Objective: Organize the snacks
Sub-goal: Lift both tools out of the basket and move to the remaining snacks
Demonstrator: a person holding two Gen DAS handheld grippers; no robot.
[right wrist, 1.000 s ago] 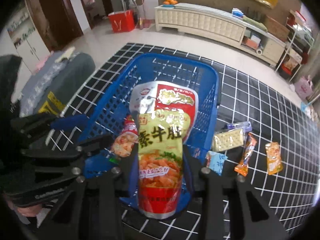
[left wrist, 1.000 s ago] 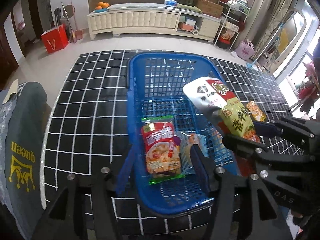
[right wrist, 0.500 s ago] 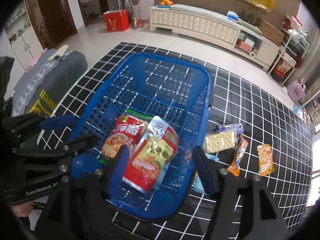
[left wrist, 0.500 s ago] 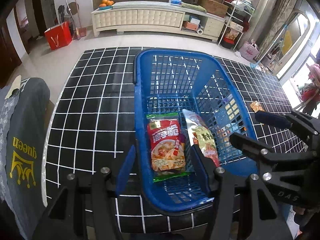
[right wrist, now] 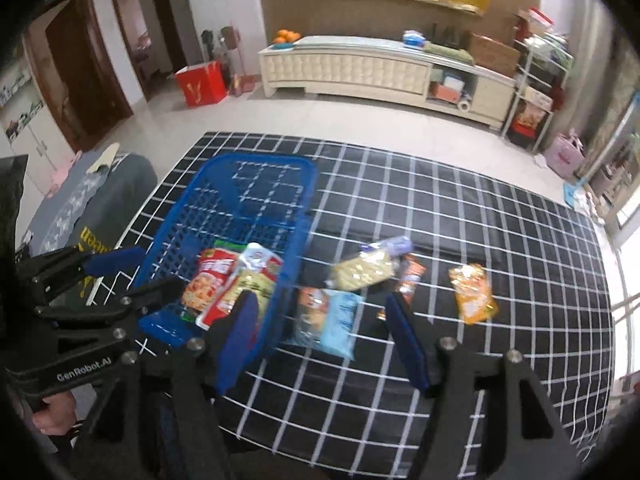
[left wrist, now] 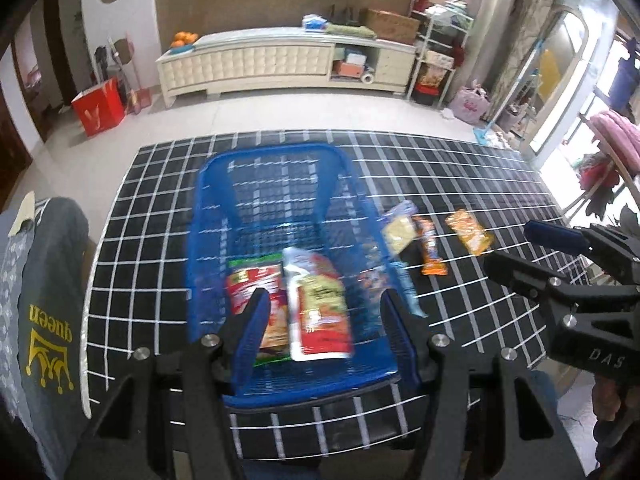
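Step in hand: transfer of loose snack packets into the blue basket (right wrist: 240,208). Judging by the layout, two packets already lie inside it, a red noodle-type pouch (left wrist: 256,300) and a red-and-yellow pouch (left wrist: 320,308), side by side and touching. Four items remain on the black grid mat (right wrist: 480,216), outside the basket's right wall: a light-blue packet (right wrist: 328,320), a cracker pack (right wrist: 364,268), a slim orange-brown bar (right wrist: 410,276) and an orange packet (right wrist: 472,298).

Next move, as I judge it: bring my right gripper (right wrist: 324,328) down over the light-blue packet, which lies nearest, just beside the basket, and close across its short side.

Jaw state: my right jaws stand apart, nothing between the pads. My left gripper (left wrist: 324,320) hovers above the basket's near end, jaws roughly half apart, holding nothing and touching nothing.
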